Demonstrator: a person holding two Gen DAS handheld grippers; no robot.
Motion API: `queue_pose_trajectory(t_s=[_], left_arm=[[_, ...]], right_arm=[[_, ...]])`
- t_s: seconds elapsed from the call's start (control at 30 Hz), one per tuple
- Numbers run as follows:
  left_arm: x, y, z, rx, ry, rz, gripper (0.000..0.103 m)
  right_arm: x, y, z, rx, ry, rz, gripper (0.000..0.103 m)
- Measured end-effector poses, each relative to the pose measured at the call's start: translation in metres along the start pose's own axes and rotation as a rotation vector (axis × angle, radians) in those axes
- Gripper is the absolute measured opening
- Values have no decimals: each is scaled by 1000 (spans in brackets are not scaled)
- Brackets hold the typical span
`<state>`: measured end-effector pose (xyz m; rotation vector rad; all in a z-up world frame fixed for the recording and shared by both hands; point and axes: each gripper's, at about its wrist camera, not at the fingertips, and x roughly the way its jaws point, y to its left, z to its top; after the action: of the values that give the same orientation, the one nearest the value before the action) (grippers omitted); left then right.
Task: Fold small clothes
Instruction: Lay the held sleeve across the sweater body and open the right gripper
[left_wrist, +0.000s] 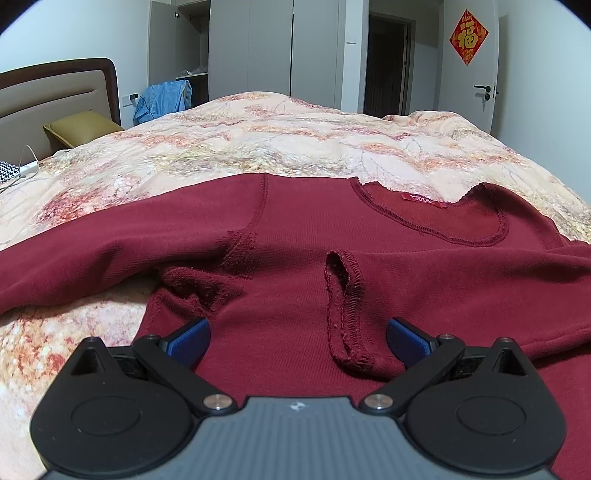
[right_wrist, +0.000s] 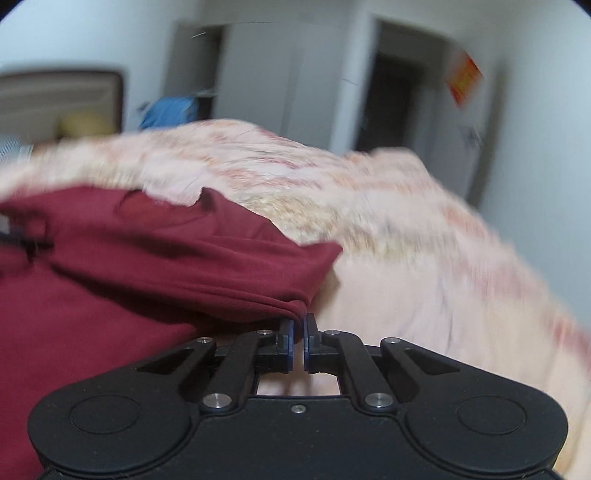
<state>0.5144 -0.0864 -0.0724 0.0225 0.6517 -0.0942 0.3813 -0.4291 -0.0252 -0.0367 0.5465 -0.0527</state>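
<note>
A dark red long-sleeved shirt (left_wrist: 303, 236) lies spread on the floral quilt (left_wrist: 295, 140), neckline and label toward the far right. A sleeve cuff (left_wrist: 345, 306) lies folded over the body. My left gripper (left_wrist: 297, 338) is open, its blue pads either side of that cuff, just above the fabric. In the blurred right wrist view, my right gripper (right_wrist: 298, 326) is shut on a folded edge of the red shirt (right_wrist: 177, 258), lifted slightly above the quilt (right_wrist: 406, 240).
A headboard (left_wrist: 55, 96) and olive pillow (left_wrist: 81, 127) are at the far left. A blue garment (left_wrist: 162, 98) hangs near the wardrobe (left_wrist: 251, 48). A door with a red decoration (left_wrist: 468, 37) is at the right. A cable and patterned item (left_wrist: 14, 171) lie at the left edge.
</note>
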Motion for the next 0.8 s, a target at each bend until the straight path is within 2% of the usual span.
queue_pose_trajectory(t_s=[0.23,0.33,0.43,0.53,0.57,0.63,0.7,0.77,0.8], left_arm=[[0,1,1,-9,1,-10,103],[-1,2,2,-20,-3,-18,103],[0,3,2,-17,-5,-17,103],[0,4,1,-19,-5,-18,103],[0,4,2,-19,-4,-19,103],[-3,7,6,-23,6,-34,103],[-10,13,11,-41,34,-61,103],[-27,24,13,-82,34,-92,103],[-36,31,14,-109,30,-104,103]], right_arm=[[-2,-4,-12,223,8,-10,3],[-9,6,-16,223,-9,-25,3],[-5,5,-25,299,34,-17,3],[-10,8,-19,289,12,-32,6],[-13,11,-17,276,10,-40,13],[-19,14,-12,254,-3,-25,18],[-28,19,-6,212,-28,-22,33],[-38,27,-1,176,-62,-26,58],[-42,30,1,167,-77,-14,61]])
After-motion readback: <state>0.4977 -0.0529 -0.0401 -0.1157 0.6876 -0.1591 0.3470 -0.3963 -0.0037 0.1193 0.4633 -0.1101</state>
